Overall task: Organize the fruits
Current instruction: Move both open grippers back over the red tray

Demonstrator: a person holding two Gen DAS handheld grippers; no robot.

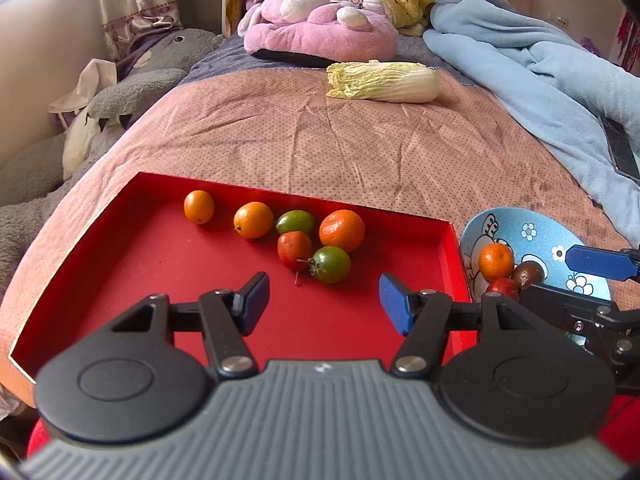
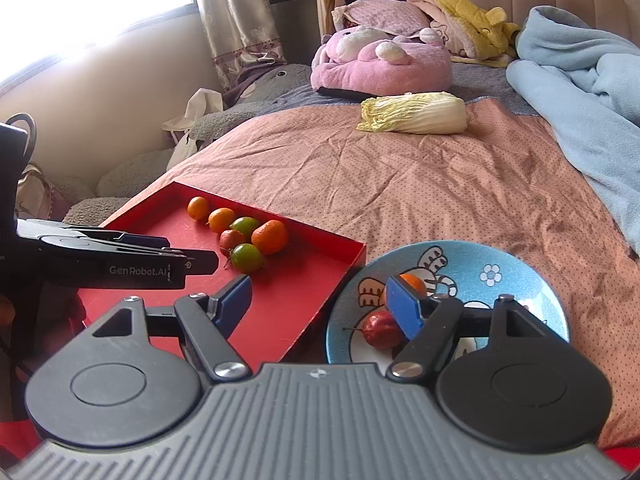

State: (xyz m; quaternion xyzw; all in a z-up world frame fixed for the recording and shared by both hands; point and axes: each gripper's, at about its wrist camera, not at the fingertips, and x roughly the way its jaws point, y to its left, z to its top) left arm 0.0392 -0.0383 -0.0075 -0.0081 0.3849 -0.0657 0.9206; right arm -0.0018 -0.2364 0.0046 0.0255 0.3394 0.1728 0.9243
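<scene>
A red tray (image 1: 132,264) (image 2: 304,312) lies on the bed with several fruits: two small oranges (image 1: 199,206), a larger orange (image 1: 342,230), a red fruit (image 1: 294,249) and two green ones (image 1: 331,265). A blue cartoon bowl (image 1: 532,228) (image 2: 516,276) to its right holds an orange (image 1: 496,262), a dark fruit (image 1: 528,274) and a red fruit (image 2: 380,329). My left gripper (image 1: 324,304) is open and empty over the tray, just short of the fruit cluster (image 2: 250,242). My right gripper (image 2: 320,304) is open and empty, straddling the tray's edge and the bowl.
A napa cabbage (image 1: 382,82) (image 2: 414,114) lies farther up the pink bedspread. A pink plush (image 1: 320,26), a blue blanket (image 1: 540,76) and a grey plush (image 1: 132,92) ring the bed. A dark phone-like object (image 1: 622,148) lies at the right.
</scene>
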